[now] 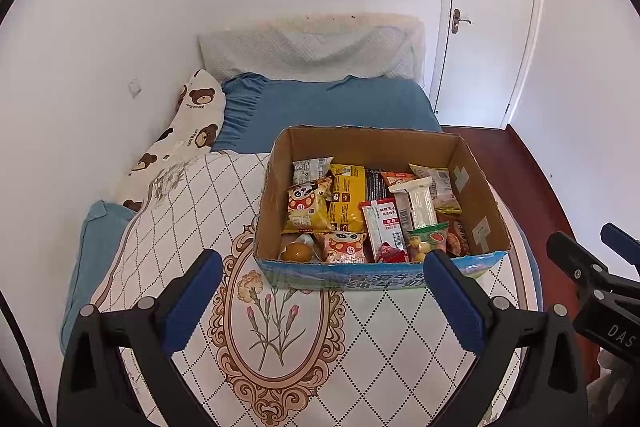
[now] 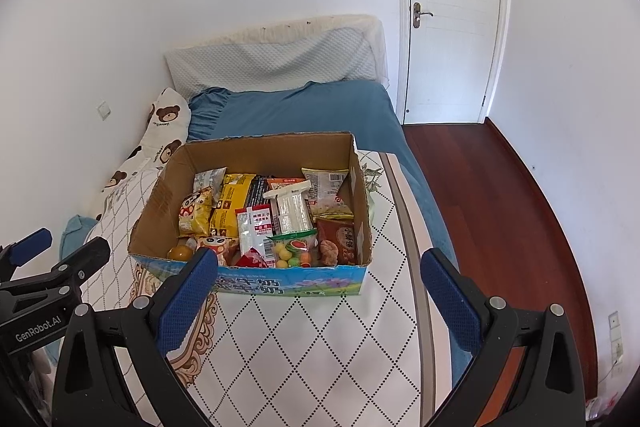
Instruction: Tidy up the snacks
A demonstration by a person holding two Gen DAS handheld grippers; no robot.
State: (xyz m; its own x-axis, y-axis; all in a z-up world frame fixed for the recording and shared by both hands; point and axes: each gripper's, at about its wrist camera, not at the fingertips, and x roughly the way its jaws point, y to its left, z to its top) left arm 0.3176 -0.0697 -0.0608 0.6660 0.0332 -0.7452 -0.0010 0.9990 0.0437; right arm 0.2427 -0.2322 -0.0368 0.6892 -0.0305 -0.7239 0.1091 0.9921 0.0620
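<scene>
Two grippers hang above the bed, both with jaws spread wide and nothing between them; the left gripper [image 1: 322,269] is over the floral oval of the quilt [image 1: 168,227], and the right gripper [image 2: 319,267] is just before the front wall of the cardboard box [image 2: 160,203]. This box stands open on the quilt, near the middle of the bed, and all the snacks lie inside it — none is on the quilt around it. At the left side of the box a yellow panda packet [image 1: 307,207] leans on a yellow bar packet [image 1: 346,197]; below them is a round brown egg-like snack [image 1: 295,251] at the front left corner; a white long packet [image 1: 416,203] lies on the top of the pile, and a clear bag of coloured candy balls [image 2: 294,249] rests against the front wall. Behind the box is a blue sheet [image 1: 340,107]; a bear-print pillow [image 1: 192,119] lies along the wall — the white door [image 2: 452,15] is shut.
</scene>
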